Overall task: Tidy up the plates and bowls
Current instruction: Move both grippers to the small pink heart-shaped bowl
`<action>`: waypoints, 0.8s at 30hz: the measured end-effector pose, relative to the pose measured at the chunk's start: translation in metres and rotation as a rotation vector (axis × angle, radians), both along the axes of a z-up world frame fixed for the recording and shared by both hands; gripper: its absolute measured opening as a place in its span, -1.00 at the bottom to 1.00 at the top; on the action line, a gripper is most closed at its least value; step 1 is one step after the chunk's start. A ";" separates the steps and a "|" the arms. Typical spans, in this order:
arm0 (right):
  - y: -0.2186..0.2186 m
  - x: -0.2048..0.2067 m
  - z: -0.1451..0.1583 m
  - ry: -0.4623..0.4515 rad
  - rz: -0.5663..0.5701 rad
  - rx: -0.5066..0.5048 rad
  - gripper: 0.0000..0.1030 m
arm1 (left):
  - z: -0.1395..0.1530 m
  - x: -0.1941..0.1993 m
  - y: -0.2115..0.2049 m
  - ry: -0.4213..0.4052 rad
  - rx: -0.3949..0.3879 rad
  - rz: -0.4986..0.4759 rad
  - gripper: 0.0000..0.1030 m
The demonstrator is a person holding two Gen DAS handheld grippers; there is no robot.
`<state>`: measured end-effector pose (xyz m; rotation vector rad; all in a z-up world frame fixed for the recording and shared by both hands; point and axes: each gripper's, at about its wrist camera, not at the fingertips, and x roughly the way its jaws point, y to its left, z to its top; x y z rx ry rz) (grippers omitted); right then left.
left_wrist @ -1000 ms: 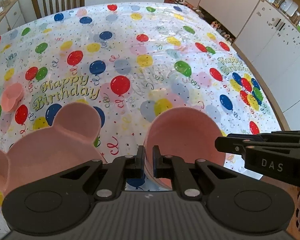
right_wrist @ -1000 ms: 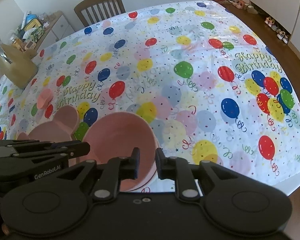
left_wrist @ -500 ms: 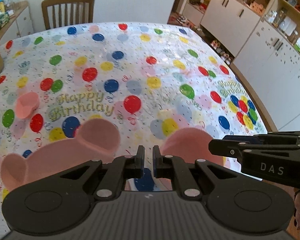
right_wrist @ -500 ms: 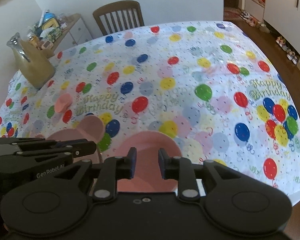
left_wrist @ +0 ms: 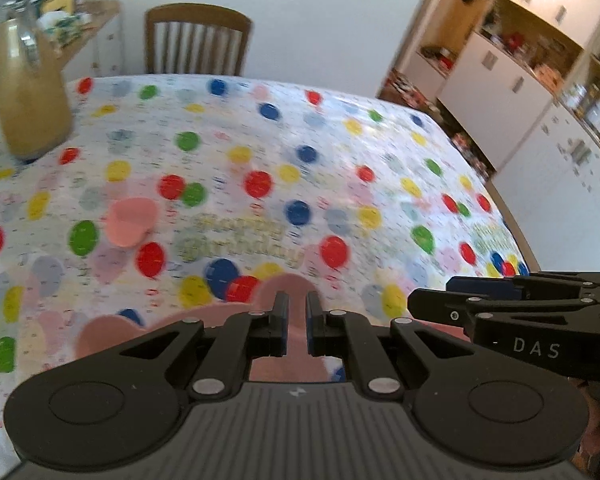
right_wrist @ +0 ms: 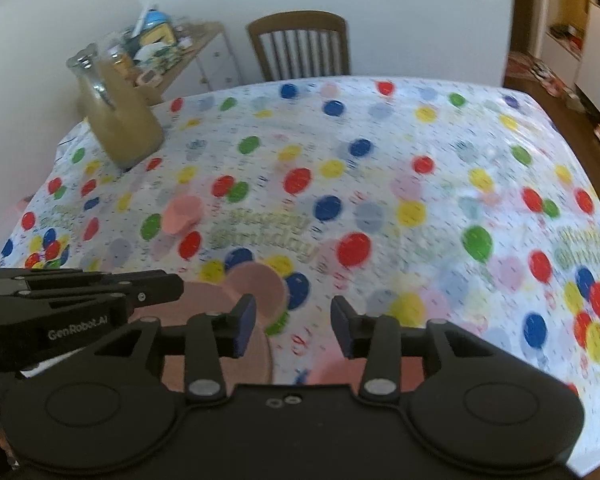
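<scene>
Trouble, as I judge it, starts with how little of the dishes I can see: both views are smeared with blur, and the pink bear-shaped plate (left_wrist: 112, 330) sits at the bottom of the left wrist frame, half hidden under my left gripper (left_wrist: 296, 324). Its fingers stand narrow, with only a slim gap and pink showing through it; I cannot tell whether they pinch the plate's ear or merely hang above it. My right gripper (right_wrist: 293, 326) is spread wide and holds nothing. In the right wrist view the plate's round ear (right_wrist: 256, 286) lies just left of bottom centre, and a pink blur at the bottom edge, right of centre, is probably the pink bowl (right_wrist: 336, 372), though mostly masked by my own body. A small pink bowl (left_wrist: 130, 222) rests well apart, left of centre in the left view, near the gold lettering on the balloon tablecloth (left_wrist: 340, 160). If I close blind I may catch only a thin rim, and the dish could tilt or slip out. The cloth looks glossy and loose, so a dragged dish may slide or bunch it. My two grippers sit close together at the lower edges, so they may knock each other. The jug (right_wrist: 118, 120) at upper left stands far enough off to be a minor worry.
</scene>
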<state>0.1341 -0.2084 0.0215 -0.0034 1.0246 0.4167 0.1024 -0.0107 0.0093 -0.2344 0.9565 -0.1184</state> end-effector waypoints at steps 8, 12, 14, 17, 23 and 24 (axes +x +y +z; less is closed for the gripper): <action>0.050 0.020 0.006 -0.021 0.105 0.002 0.08 | 0.000 0.000 0.054 -0.003 -0.010 0.125 -0.80; 0.071 0.035 0.005 -0.021 0.149 0.006 0.19 | -0.002 0.003 0.073 -0.001 -0.013 0.167 -0.80; 0.081 0.043 0.003 -0.019 0.167 0.006 0.23 | -0.005 0.006 0.081 0.005 -0.006 0.186 -0.79; 0.097 0.055 0.001 -0.019 0.204 -0.002 0.29 | -0.009 0.012 0.093 0.014 -0.008 0.221 -0.79; 0.122 0.078 -0.006 -0.008 0.275 -0.014 0.43 | -0.023 0.023 0.116 0.053 0.002 0.277 -0.79; 0.125 0.081 -0.006 -0.007 0.285 -0.014 0.45 | -0.025 0.026 0.119 0.058 0.002 0.287 -0.79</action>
